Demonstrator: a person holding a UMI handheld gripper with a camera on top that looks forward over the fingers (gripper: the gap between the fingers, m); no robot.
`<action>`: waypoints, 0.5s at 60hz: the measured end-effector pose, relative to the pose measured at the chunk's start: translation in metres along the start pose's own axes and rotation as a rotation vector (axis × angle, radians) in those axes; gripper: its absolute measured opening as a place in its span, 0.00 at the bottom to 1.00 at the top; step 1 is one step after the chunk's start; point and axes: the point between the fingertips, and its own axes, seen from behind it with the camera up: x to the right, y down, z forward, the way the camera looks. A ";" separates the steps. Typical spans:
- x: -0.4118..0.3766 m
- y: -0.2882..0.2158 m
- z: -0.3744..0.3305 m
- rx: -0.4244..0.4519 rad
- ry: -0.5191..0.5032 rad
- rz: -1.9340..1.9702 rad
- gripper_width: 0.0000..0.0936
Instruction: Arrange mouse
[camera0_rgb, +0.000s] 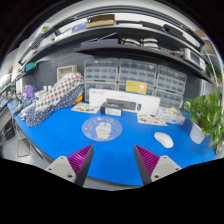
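Gripper view. A blue table (70, 135) with a smooth, matt top and a curved near edge is shown across the middle of the scene. The gripper (115, 162) is held above the near edge of the table; its two fingers are spread wide, with nothing between them. Each finger is seen as a pale grey wedge bearing a ribbed magenta pad, the left pad (81, 157) and the right pad (148, 159) being well apart.

The mouse (164, 140), a small white oval with a rounded back, lies on the table towards its right-hand edge, ahead of the right finger and clear of it. Near the centre of the table a round, flat, translucent disc (102, 127) with a pale pattern is seen; its material cannot be told. Behind it, towards the far edge, a low white rectangular box (122, 105) is placed. At the far left corner a chequered cloth (57, 95) in blue, white and red is draped over a bulky form.

At the right-hand edge a leafy green plant (207, 112) in a white pot is seen. Beyond the table, a rack of small translucent drawers (130, 73) is set against the wall, with a yellow label (136, 87) on its front, and dark curved shelves (120, 40) carrying boxes are mounted above.
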 end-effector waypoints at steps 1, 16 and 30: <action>0.004 0.005 -0.001 -0.010 0.005 -0.001 0.88; 0.099 0.075 0.007 -0.112 0.131 0.060 0.88; 0.186 0.075 0.045 -0.139 0.221 0.084 0.88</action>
